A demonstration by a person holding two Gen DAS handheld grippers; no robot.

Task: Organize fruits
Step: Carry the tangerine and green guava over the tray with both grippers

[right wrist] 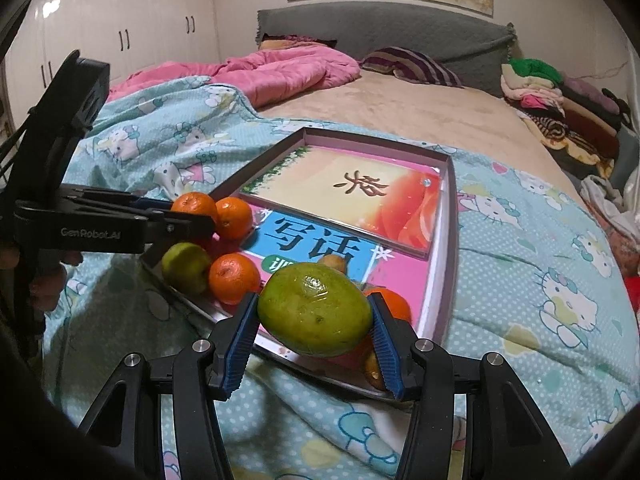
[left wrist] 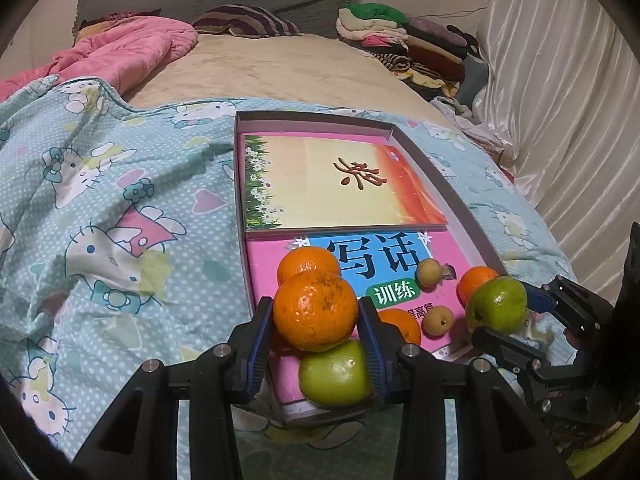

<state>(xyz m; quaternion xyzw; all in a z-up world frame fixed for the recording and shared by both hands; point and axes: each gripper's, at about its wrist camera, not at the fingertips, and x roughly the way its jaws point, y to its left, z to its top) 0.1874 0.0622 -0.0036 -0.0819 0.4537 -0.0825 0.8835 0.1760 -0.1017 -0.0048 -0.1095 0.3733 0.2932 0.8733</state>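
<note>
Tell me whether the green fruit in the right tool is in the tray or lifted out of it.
Lifted: the green fruit is clamped in the right tool, above the tray's near rim.

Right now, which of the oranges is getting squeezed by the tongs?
The big round orange up off the box, pinched between the left tongs. The other three oranges just lie on the pink book, and the right tongs hold a green fruit.
</note>
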